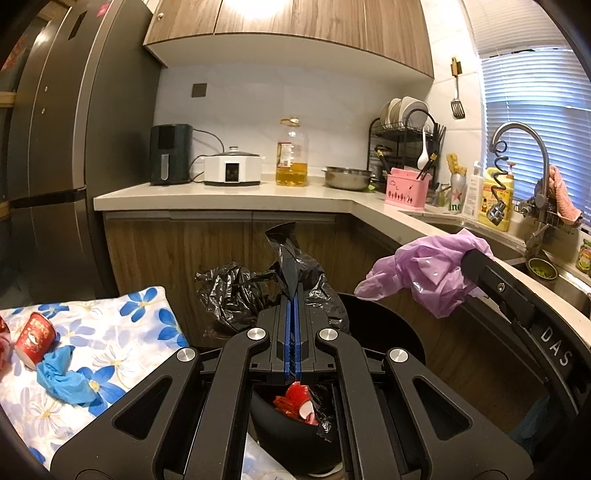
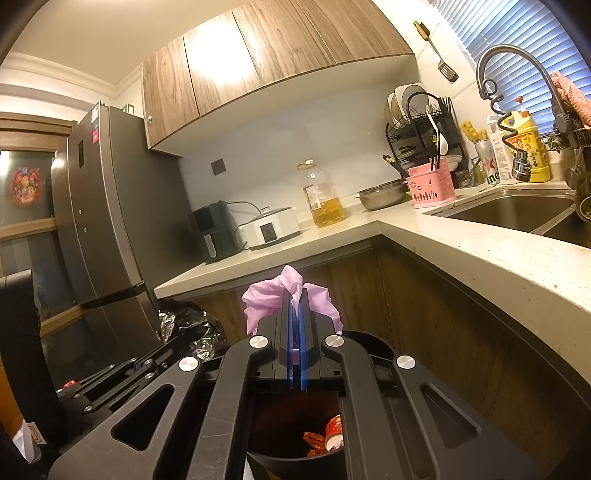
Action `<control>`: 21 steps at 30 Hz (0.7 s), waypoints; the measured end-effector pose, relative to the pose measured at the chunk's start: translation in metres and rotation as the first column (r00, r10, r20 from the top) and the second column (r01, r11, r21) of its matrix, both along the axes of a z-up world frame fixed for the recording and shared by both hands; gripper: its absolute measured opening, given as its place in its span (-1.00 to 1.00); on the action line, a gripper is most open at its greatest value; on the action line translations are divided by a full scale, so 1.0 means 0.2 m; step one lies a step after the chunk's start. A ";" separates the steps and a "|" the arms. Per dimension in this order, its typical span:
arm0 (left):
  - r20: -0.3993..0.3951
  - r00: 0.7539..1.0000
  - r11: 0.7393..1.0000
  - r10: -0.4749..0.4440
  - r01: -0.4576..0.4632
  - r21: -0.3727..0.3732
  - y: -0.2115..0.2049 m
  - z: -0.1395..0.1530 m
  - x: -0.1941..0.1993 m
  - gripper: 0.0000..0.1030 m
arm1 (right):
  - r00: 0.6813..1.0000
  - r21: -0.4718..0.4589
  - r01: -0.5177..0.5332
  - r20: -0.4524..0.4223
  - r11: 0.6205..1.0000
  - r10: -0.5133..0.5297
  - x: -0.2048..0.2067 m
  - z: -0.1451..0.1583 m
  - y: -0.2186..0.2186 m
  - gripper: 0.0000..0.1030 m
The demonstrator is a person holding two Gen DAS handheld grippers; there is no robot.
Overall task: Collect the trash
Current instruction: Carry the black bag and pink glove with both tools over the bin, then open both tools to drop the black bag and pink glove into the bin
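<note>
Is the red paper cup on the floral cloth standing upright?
No: in the left wrist view the red paper cup lies tipped on its side on the floral cloth, beside a crumpled blue glove.

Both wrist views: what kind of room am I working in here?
Almost certainly a home kitchen: an L-shaped countertop with a sink and faucet, a loaded dish rack, a tall fridge, and wood cabinets overhead.

Purple glove (image 1: 428, 273), black bag (image 1: 258, 291), blue-flowered cloth (image 1: 110, 332).
</note>
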State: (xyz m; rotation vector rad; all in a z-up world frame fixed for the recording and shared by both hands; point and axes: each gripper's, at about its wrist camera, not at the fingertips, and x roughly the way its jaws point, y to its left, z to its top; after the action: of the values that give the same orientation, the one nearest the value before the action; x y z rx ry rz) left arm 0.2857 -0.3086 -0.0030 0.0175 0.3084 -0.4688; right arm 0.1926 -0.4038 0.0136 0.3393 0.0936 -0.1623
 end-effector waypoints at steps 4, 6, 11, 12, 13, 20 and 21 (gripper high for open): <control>-0.004 1.000 1.000 -0.004 0.004 -0.001 -0.02 -0.01 0.03 -1.00 | 1.000 -0.002 -0.003 -0.001 1.000 0.003 0.02 0.00 0.00 -0.94; -0.007 1.000 1.000 -0.008 0.008 -0.009 -0.02 -0.02 0.04 -1.00 | 1.000 -0.006 -0.004 0.000 1.000 0.004 0.04 0.00 -0.01 -0.93; -0.010 1.000 1.000 -0.021 0.021 0.000 -0.05 -0.05 0.07 -0.92 | 1.000 -0.002 -0.003 0.001 1.000 0.003 0.07 -0.01 -0.02 -0.30; -0.017 1.000 1.000 -0.023 0.023 0.006 -0.05 -0.06 0.08 -0.82 | 1.000 0.002 0.001 0.001 1.000 -0.001 0.07 -0.02 -0.03 -0.13; -0.020 1.000 1.000 -0.020 0.021 0.014 -0.05 -0.07 0.09 -0.48 | 1.000 0.006 0.002 0.007 1.000 -0.002 0.06 -0.02 -0.04 -0.01; -0.042 0.998 0.999 0.041 -0.041 0.010 0.03 -0.13 0.10 0.31 | 0.999 0.012 0.028 -0.016 1.000 -0.028 0.03 -0.04 -0.06 -0.01; -0.053 0.997 0.999 0.053 -0.053 0.008 0.05 -0.14 0.10 0.33 | 0.999 0.012 0.029 -0.021 1.000 -0.028 0.03 -0.04 -0.06 0.00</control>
State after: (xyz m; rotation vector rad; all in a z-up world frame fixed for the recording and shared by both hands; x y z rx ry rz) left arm 0.3065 -0.2978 -0.0303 0.0037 0.3615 -0.4162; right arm 0.1979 -0.4157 0.0049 0.3512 0.1102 -0.1934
